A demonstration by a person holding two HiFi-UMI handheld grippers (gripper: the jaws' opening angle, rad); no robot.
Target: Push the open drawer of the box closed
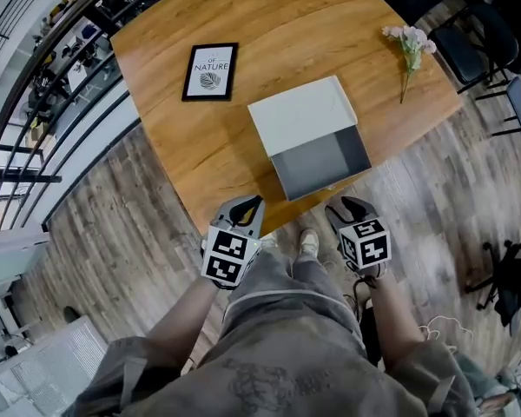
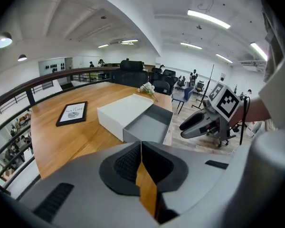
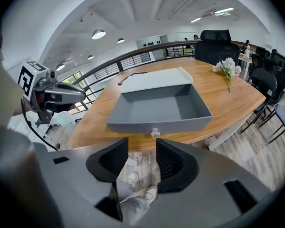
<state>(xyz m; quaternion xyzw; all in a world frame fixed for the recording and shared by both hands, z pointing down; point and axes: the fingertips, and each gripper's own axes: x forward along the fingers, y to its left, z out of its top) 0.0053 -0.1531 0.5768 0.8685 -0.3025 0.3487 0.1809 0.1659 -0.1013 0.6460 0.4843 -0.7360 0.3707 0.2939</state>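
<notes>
A white box (image 1: 302, 114) lies on the wooden table (image 1: 182, 137), and its grey drawer (image 1: 321, 162) is pulled out toward the near table edge, empty inside. A small clear knob (image 3: 155, 133) sits on the drawer's front wall. My left gripper (image 1: 252, 203) hovers off the table edge, in front of and left of the drawer, with its jaws closed to a thin slit and nothing held. The right gripper (image 1: 348, 207) hangs just in front of the drawer's right front corner. In the right gripper view it (image 3: 142, 151) is open, empty and lined up with the knob a short way off.
A black-framed picture (image 1: 211, 71) lies left of the box. A sprig of pale flowers (image 1: 410, 46) rests at the table's far right. A railing (image 1: 43, 85) runs along the left, and office chairs (image 1: 486, 33) stand at the right. The person's legs and shoes (image 1: 307, 243) are below the table edge.
</notes>
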